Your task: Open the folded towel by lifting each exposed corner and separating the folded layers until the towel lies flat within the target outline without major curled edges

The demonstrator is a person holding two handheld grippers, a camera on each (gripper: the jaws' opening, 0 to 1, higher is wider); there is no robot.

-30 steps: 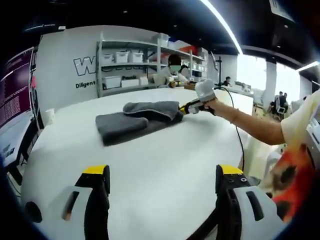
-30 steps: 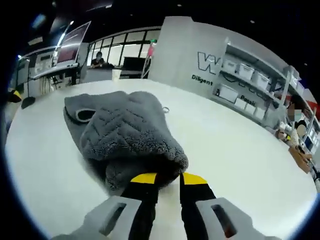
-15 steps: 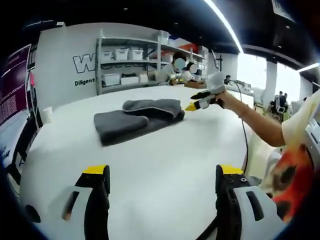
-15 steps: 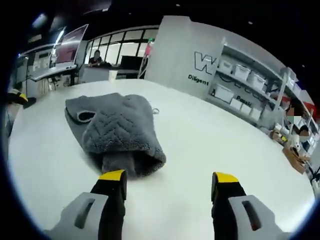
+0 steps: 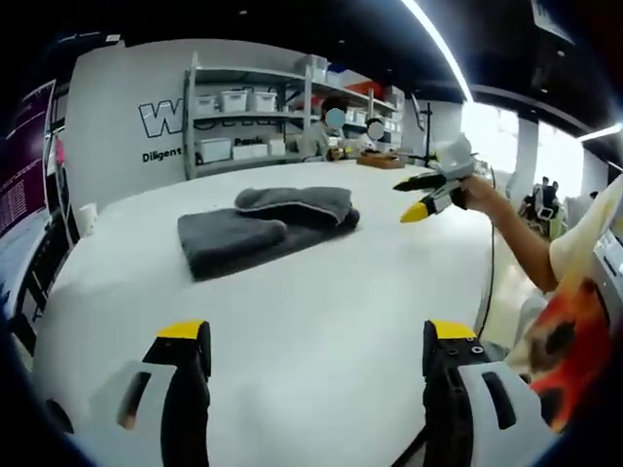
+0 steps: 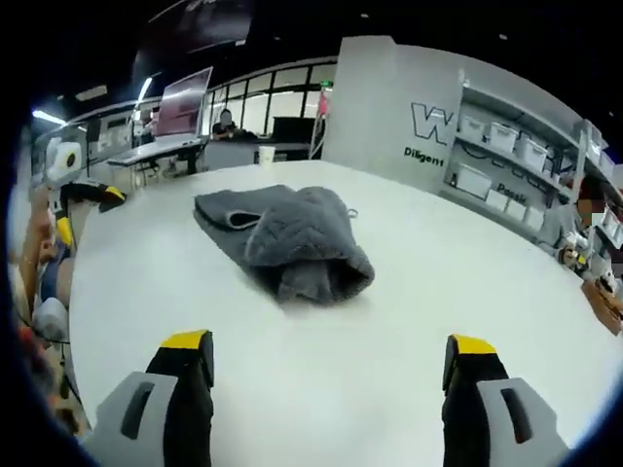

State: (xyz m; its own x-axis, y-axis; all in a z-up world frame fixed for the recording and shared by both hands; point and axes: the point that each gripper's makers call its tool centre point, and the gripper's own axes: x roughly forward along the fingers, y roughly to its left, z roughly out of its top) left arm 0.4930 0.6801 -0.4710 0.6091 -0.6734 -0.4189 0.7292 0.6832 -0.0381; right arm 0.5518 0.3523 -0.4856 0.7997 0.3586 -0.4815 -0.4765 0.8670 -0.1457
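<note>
The grey towel [image 5: 265, 226] is lying near the middle of the white tabletop [image 5: 321, 321], and it is sitting there bunched and folded rather than spread: in the right gripper view the towel [image 6: 292, 240] is showing a thick, rolled-over upper layer with an open pocket at its near end, resting on a flatter layer that is sticking out behind it. The left gripper [image 5: 316, 345] is hanging low over the tabletop well short of the towel, its jaws standing wide apart and holding nothing. The right gripper [image 6: 331, 355] is likewise hovering clear of the cloth with its jaws spread and empty; in the left gripper view the right gripper [image 5: 428, 195] is floating above the tabletop to the side of the towel. No target outline is visible on the surface, possibly because the fisheye washes it out. Judging by this, the unfolding is barely under way: the layers are yet to be separated, the corners lifted and the edges smoothed.
</note>
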